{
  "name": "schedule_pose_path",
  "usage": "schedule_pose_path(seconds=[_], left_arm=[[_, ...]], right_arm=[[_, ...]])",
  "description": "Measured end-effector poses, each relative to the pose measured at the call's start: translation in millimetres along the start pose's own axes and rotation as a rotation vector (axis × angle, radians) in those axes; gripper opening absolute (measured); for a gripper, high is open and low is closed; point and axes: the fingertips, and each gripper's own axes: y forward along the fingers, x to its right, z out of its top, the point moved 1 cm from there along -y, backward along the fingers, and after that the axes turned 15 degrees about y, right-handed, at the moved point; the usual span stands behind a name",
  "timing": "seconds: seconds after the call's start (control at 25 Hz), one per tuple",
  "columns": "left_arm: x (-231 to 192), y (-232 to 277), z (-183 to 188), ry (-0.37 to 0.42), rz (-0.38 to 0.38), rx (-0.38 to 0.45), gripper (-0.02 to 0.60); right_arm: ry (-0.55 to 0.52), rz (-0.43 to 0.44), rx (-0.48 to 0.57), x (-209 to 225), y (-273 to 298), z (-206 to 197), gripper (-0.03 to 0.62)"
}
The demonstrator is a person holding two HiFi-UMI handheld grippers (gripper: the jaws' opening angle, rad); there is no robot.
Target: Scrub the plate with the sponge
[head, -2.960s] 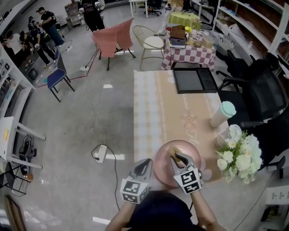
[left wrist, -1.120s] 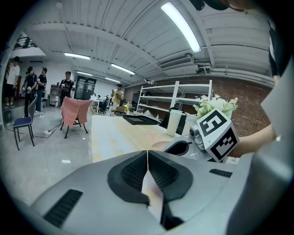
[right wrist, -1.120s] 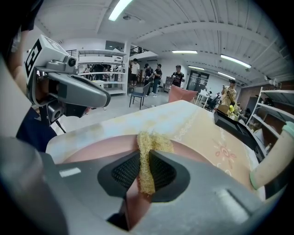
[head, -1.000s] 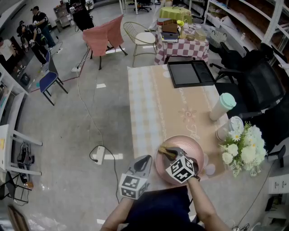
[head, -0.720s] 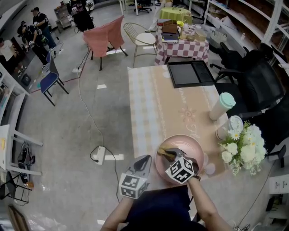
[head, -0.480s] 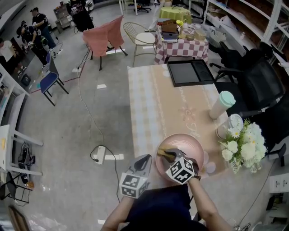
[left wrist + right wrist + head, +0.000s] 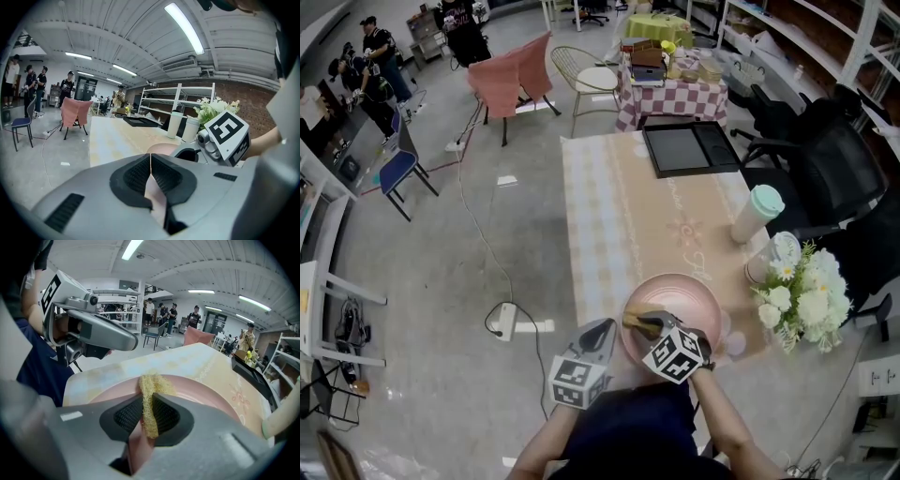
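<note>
The right gripper (image 7: 639,324) reached over the near half of the round pink plate (image 7: 698,292), jaws clamped on a yellow mesh sponge (image 7: 149,391). The left gripper (image 7: 602,331) hung just off the plate's near-left rim, jaws pressed together, holding nothing. The right forearm (image 7: 721,435) and the left forearm (image 7: 541,457) both stretched forward towards the plate.

Smooth, faintly glossy finish on round pink plate (image 7: 682,289). Coarse, fibrous, matt yellow sponge (image 7: 151,389). Matt grey plastic shell on right gripper (image 7: 147,404), black ribbed rubbery pads (image 7: 126,417). Matt beige checked cloth over tabletop (image 7: 619,216).
</note>
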Motion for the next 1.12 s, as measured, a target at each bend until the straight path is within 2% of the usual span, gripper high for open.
schedule_pose_path(seconds=[0.84, 1.12], left_arm=[[7, 4, -2, 0.002, -0.004, 0.000, 0.012], [9, 6, -7, 0.002, -0.014, -0.014, 0.012]], right_arm=[[-0.009, 0.102, -0.026, -20, -10, -13, 0.058], [-0.008, 0.145, -0.067, -29, -16, -19, 0.058]])
